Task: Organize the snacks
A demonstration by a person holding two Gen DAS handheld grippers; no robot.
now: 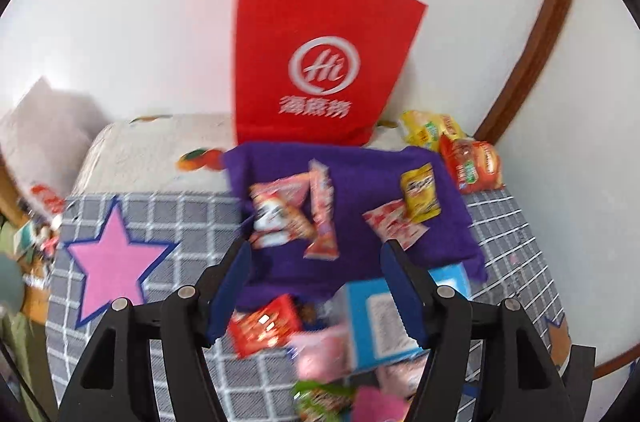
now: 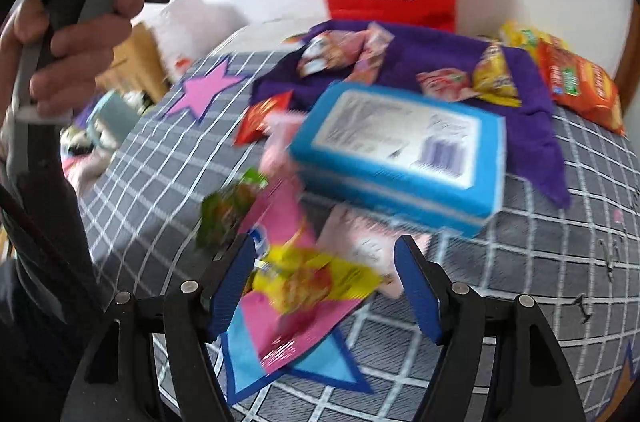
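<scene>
Checked bedding [image 2: 540, 282] strewn with snacks: left gripper [image 1: 316, 254] hangs jaws apart over purple cloth [image 1: 360, 182]; right gripper [image 2: 324, 254] gapes around a yellow packet [image 2: 316, 282], unclamped.

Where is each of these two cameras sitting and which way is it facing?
Left wrist: on the left gripper, angled down at the purple cloth and red bag; only its own open fingers show.
Right wrist: on the right gripper, angled down at the blue box and yellow packet; the person's left hand shows, holding the other gripper.
Shared: red bag, purple cloth, blue box, checked cover.
</scene>
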